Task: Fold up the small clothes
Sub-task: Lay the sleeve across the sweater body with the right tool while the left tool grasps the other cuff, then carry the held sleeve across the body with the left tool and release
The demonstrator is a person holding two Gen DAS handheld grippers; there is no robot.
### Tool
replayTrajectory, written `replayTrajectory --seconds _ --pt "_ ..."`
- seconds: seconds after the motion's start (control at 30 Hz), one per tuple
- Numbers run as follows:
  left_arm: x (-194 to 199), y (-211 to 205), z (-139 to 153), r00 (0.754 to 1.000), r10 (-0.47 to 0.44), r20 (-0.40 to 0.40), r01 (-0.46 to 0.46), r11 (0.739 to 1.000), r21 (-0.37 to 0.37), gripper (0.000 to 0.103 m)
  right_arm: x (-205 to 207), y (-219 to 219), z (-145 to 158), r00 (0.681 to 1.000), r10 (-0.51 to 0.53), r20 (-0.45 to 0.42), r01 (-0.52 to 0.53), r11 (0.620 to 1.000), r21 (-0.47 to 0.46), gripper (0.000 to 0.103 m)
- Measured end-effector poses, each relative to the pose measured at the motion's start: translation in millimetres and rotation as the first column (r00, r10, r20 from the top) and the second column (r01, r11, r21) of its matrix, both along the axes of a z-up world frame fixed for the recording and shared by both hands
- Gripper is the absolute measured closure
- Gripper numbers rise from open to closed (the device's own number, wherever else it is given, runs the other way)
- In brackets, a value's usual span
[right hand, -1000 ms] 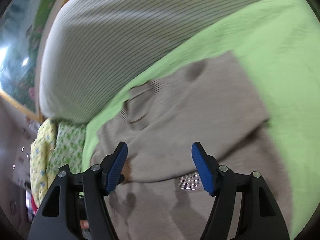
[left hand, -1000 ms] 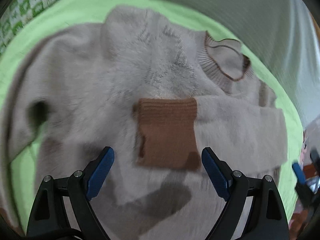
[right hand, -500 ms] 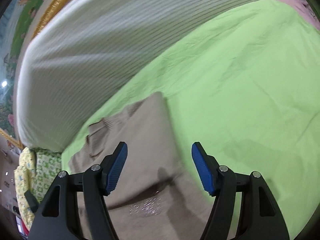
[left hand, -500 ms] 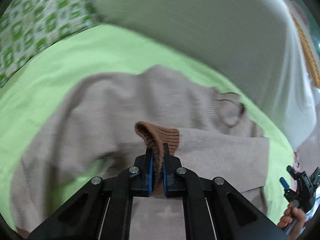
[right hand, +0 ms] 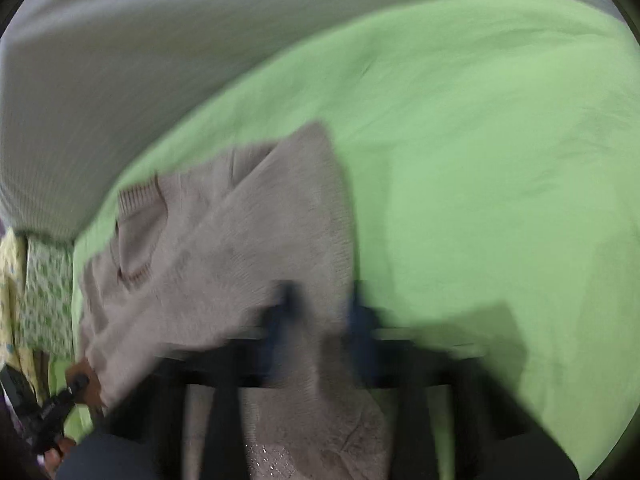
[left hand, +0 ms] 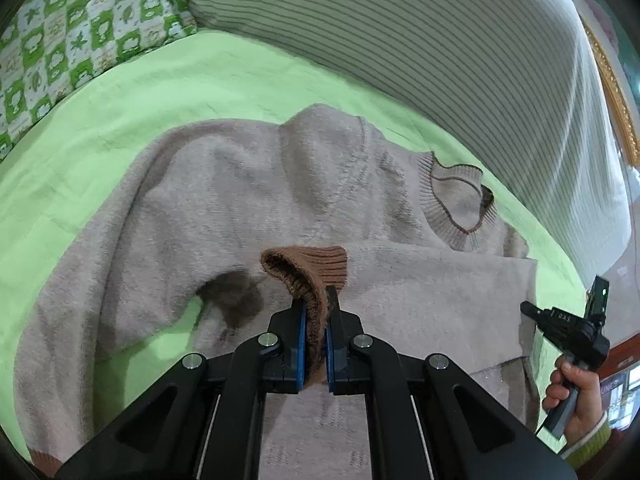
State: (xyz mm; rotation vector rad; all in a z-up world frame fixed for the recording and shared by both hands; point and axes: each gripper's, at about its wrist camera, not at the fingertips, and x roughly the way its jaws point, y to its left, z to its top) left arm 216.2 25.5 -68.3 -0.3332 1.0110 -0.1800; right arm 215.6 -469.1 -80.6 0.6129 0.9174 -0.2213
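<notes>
Two ways to spoil this fold; weighed both.

Found the left gripper (left hand: 316, 308) pinched tight on the brown ribbed cuff (left hand: 308, 264) of the beige sweater (left hand: 224, 200), with the cuff lifted a little off the body and bunched between the blue pads (left hand: 301, 344). Found the sweater itself spread on the green sheet (left hand: 160, 76), neckline (left hand: 456, 208) toward the striped bolster (left hand: 400, 40). Traced the pinched cuff back to the folded sleeve (left hand: 432, 280) laid across the chest, and saw the other sleeve (left hand: 80, 300) curving down the near left side. Spotted the checked pillow (left hand: 60, 28) at the far left corner, well apart from the work.

Could not tell the state of the right gripper (right hand: 322, 312): too smeared by motion in its own view, and seen only from the side in the left view, held in a hand (left hand: 572, 392) just beside the sweater's right edge. Looked poised over that edge, fingers either side of the fabric; no more certain than that.

Judged the first risk thus: gripped a thick knit roll, not a flat layer, so might slip out under a quick pull. Judged the second thus: with the right edge unpinned, might drag the chest panel along, ruck it, and skew the garment on the soft sheet. Called for a slow, low carry of the cuff.
</notes>
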Motion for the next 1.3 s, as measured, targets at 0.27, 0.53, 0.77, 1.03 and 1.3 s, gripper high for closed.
replayTrajectory --seconds 0.27,0.53,0.77,1.03,1.3 --pt "15 -44 -21 0.997 -0.076 -0.019 0.076 0.996 0.038 0.097 -8 -26 31 0.999 -0.044 -0.012 0.041 0.983 -0.176 0.096" --pt "23 -32 -41 0.994 -0.094 -0.050 0.097 0.992 0.075 0.094 -8 -15 12 0.998 -0.057 -0.031 0.050 0.981 -0.189 0.093" --pt "-4 -4 -16 0.998 -0.043 -0.041 0.046 0.997 0.059 0.081 -33 -1 44 0.996 -0.075 0.058 0.082 0.987 -0.137 0.066" --pt "-67 66 22 0.996 0.088 0.010 -0.088 0.982 0.166 0.040 -66 58 74 0.985 0.028 0.171 -0.018 0.998 -0.063 0.062" --pt "-101 135 9 0.973 0.215 -0.081 -0.194 0.959 0.206 0.032 -96 101 71 0.982 0.084 0.167 -0.086 0.996 0.005 0.062"
